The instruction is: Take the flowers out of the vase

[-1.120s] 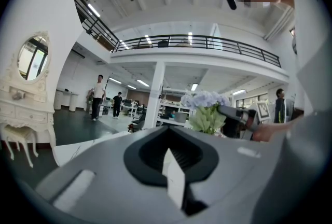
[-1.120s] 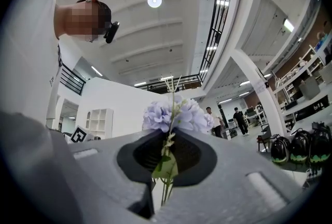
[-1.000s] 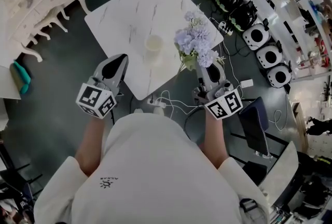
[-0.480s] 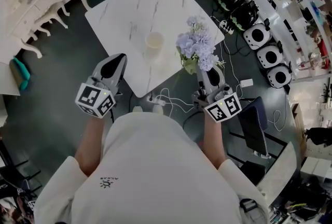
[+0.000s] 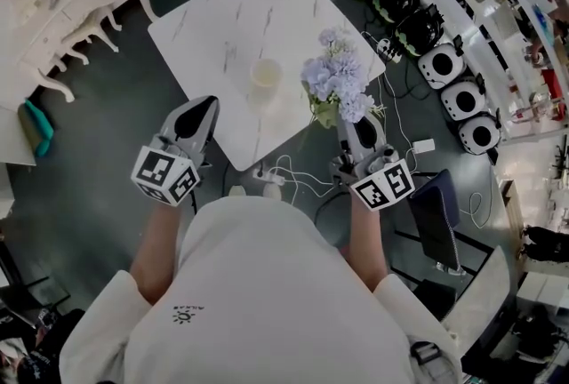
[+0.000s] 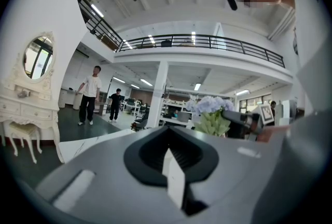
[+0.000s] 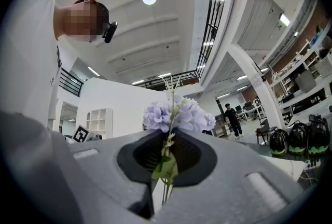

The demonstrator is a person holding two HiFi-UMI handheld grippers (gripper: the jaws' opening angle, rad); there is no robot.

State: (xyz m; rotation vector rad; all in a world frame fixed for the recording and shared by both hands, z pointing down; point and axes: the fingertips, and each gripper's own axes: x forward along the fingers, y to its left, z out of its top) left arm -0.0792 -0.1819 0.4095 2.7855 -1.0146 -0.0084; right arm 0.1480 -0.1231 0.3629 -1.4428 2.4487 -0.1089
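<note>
Flowers (image 5: pixel 336 82): pale purple bunch, up over the table's (image 5: pixel 222 18) near-right edge.
Right gripper (image 5: pixel 349 121): jaws clamped tight on the stems.
Vase (image 5: pixel 265 74): upright mid-table, apart from the flowers.
Left gripper (image 5: pixel 207 102): jaws together, empty, at the table's near edge, dark floor (image 5: pixel 98 142) beside it.

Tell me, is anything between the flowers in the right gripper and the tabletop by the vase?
Nothing visible. The right gripper is shut on the flowers; the vase stands apart to their left on the table.
</note>
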